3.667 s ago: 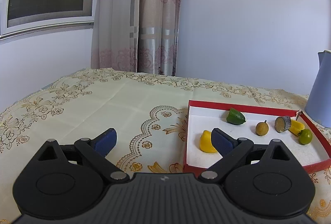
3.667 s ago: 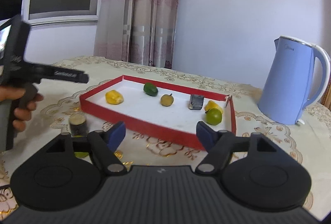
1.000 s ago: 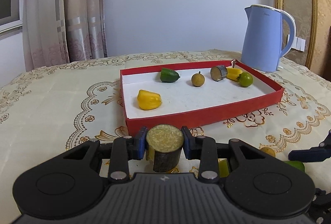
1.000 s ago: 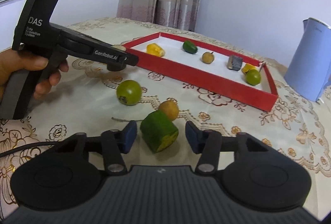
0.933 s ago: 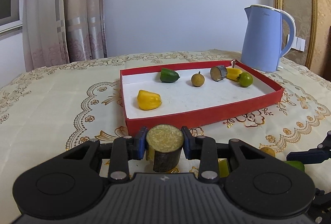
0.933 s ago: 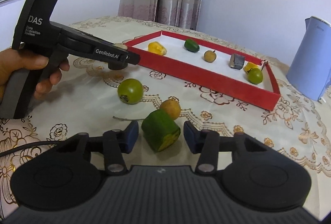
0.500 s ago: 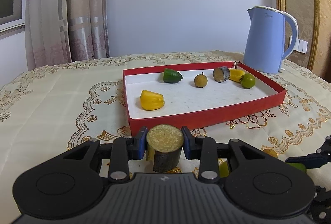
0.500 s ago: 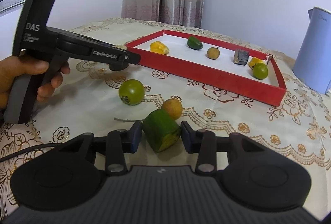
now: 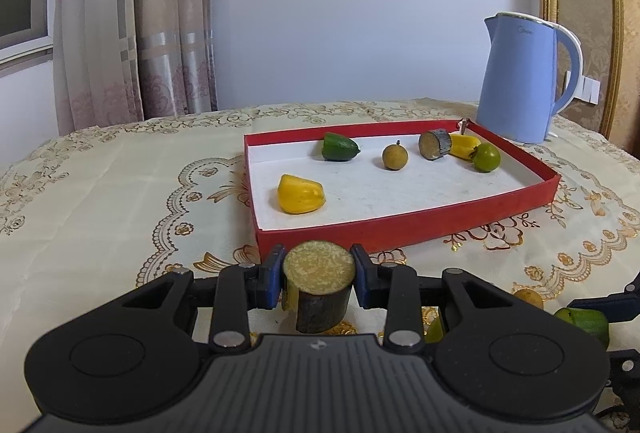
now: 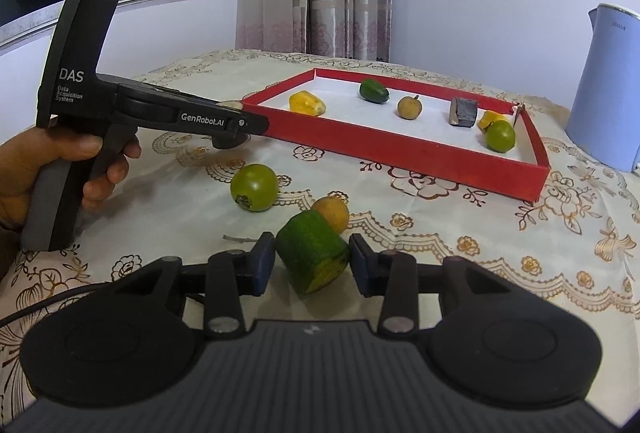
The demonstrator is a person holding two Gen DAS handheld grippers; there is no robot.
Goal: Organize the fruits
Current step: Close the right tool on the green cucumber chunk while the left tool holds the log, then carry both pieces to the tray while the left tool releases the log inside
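My left gripper (image 9: 319, 281) clamps a dark-barked, pale-topped cylindrical fruit chunk (image 9: 319, 285) just before the red cardboard tray (image 9: 400, 229), while my right gripper's (image 10: 312, 265) jaws, just closing, pinch a green blocky fruit piece (image 10: 314, 257) on the embroidered tablecloth (image 10: 440, 233)

black tongs (image 9: 319, 281), blue pads (image 9: 273, 275), white lettering

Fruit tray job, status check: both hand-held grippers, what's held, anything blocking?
Left hand-held gripper shut on brown stub. Right hand-held gripper just closed round green chunk. Red tray ahead, path open.
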